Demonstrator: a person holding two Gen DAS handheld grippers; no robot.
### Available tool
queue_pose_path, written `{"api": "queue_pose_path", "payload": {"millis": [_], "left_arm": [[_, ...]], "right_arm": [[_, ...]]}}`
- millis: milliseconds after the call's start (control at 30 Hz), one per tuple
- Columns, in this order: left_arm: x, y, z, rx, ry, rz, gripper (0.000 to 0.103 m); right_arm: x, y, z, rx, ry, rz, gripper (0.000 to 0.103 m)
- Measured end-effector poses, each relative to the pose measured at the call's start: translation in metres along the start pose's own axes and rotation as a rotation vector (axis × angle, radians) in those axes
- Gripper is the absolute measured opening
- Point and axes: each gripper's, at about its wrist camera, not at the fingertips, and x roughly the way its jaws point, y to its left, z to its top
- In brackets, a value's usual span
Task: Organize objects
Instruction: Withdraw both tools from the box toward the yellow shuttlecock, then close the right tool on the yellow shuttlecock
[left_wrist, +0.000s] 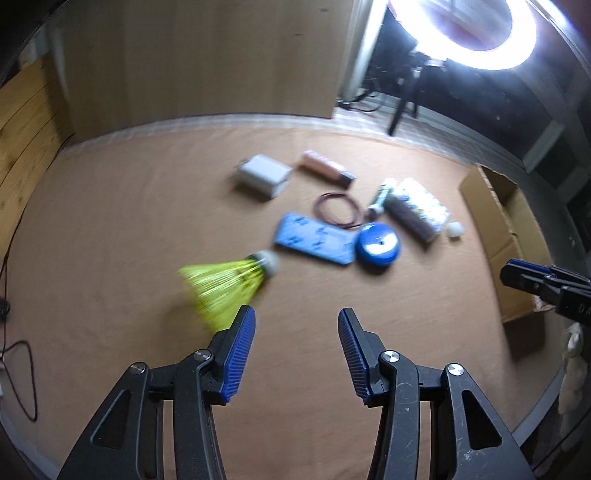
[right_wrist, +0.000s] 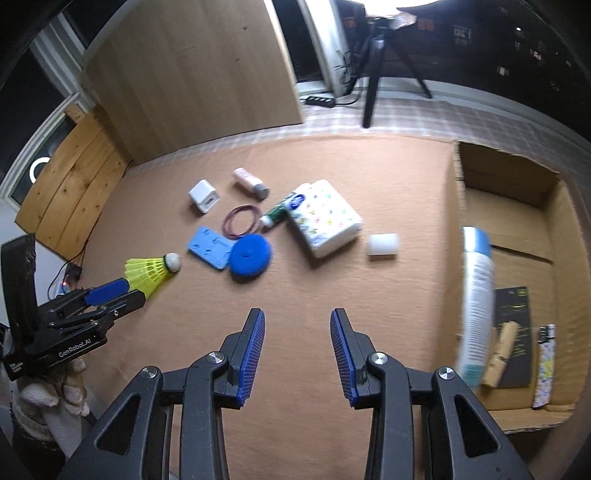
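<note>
A yellow shuttlecock (left_wrist: 225, 286) lies on the brown mat, just ahead and left of my open, empty left gripper (left_wrist: 297, 321); it also shows in the right wrist view (right_wrist: 153, 269), where the left gripper (right_wrist: 122, 291) sits beside its skirt. My right gripper (right_wrist: 297, 321) is open and empty above the mat; its tip shows in the left wrist view (left_wrist: 517, 277). A white-and-blue spray can (right_wrist: 476, 302) is blurred at the wall of the cardboard box (right_wrist: 458, 192). Loose on the mat: blue card (right_wrist: 212, 247), blue disc (right_wrist: 251, 256), tissue pack (right_wrist: 325, 218), white roll (right_wrist: 383, 244).
Also on the mat: a white charger (right_wrist: 204, 195), a pink bottle (right_wrist: 249, 181), rubber bands (right_wrist: 242, 220), a green tube (right_wrist: 275, 216). The box holds a black booklet (right_wrist: 513, 306), a wooden piece (right_wrist: 498, 352) and a patterned lighter (right_wrist: 545, 365). A tripod (right_wrist: 373, 74) stands beyond the mat.
</note>
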Motion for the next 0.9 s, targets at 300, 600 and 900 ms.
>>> {"api": "queue_pose_path", "payload": {"millis": [300,600,900], "left_arm": [[0.007,0.042,-0.01,-0.052,0.007,-0.001,0.05],[0.019,0.053,-0.009,-0.035,0.026,-0.017,0.048],[0.028,0.057,-0.003,-0.028,0.036,-0.044,0.046]], "right_arm": [[0.033,0.047,0.015,-0.034,0.023,0.089,0.034],[0.083,0.093,0.037,-0.043,0.079,0.182,0.034],[0.136,0.11,0.054,0.022,0.163,0.239,0.034]]}}
